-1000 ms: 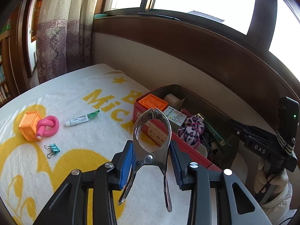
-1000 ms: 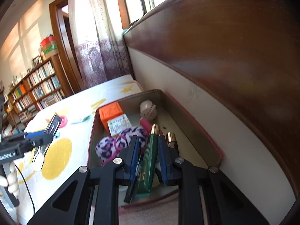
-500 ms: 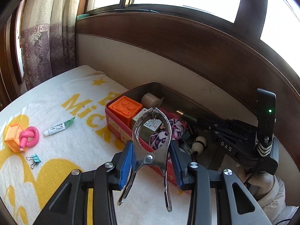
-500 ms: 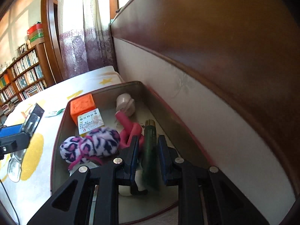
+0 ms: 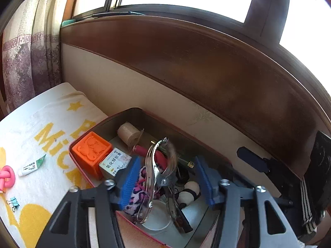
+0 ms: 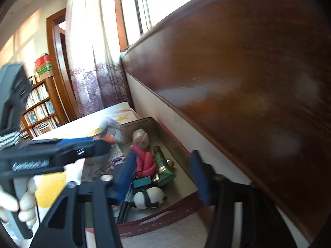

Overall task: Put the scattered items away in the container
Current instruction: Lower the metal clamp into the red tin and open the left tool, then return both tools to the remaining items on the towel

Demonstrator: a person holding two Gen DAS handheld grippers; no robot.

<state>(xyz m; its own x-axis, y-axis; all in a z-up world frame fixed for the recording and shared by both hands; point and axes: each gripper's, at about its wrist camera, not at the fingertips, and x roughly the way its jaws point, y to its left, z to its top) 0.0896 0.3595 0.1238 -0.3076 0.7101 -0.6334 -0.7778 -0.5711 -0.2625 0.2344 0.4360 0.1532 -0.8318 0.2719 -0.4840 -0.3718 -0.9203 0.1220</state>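
Red tin [image 5: 82, 161] packed already: orange block [image 5: 91, 150], tape roll [image 5: 129, 133], leopard plush [image 5: 138, 190], panda toy [image 6: 149, 200], green tube [image 6: 163, 165]. Left hand-held gripper [image 5: 167, 181] just spread wide, metal clamp [image 5: 159, 177] loose between its pads, over the tin. Right hand-held gripper [image 6: 163, 175] just opened too, pinching nothing, green tube just ahead.

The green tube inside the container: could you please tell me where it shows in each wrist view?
Left wrist: green tube just right of centre, mostly hidden behind the metal clamp.
Right wrist: green tube below centre, lying beside the pink foam twist.
Shared landmark: the tape roll.
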